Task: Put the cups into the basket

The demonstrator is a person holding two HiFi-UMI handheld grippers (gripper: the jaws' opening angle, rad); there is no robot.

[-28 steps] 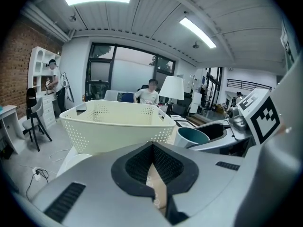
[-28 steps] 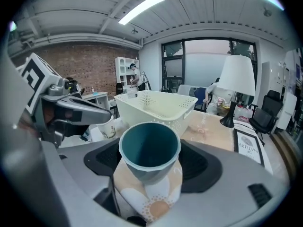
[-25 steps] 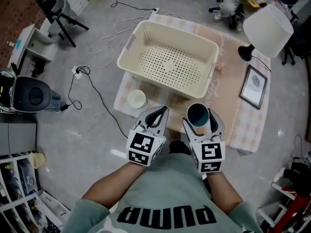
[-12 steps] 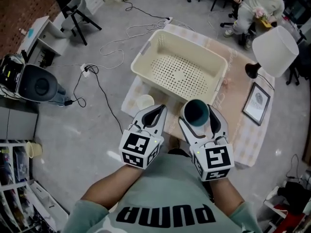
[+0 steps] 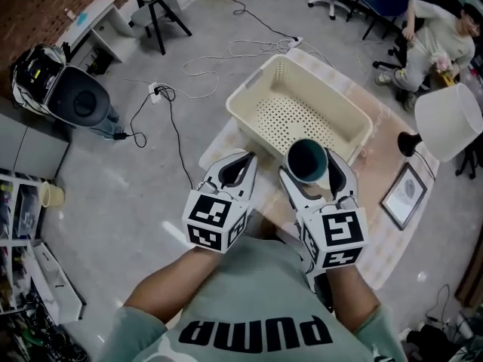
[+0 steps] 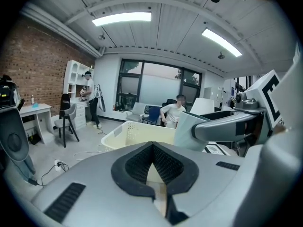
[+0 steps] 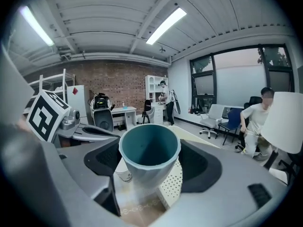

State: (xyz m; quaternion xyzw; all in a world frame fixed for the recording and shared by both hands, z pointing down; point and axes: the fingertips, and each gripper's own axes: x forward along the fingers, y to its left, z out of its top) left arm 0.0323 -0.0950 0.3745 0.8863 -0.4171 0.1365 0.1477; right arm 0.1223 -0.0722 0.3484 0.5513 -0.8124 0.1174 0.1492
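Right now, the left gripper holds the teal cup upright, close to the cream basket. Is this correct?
Not quite: it is the right gripper that holds the teal cup. The right gripper view shows its jaws shut on the cup. In the left gripper view, the left gripper has nothing between its jaws. The rest is correct: the cup is upright, close to the cream basket.

The cup (image 5: 307,159) is deep teal inside and pale grey-blue outside. The right tool (image 5: 309,168) and left tool (image 5: 240,164) are light grey, their cubes (image 5: 213,219) patterned black on white. The basket (image 5: 290,119) is cream, dotted with holes. The counter (image 5: 381,228) is pale beige.
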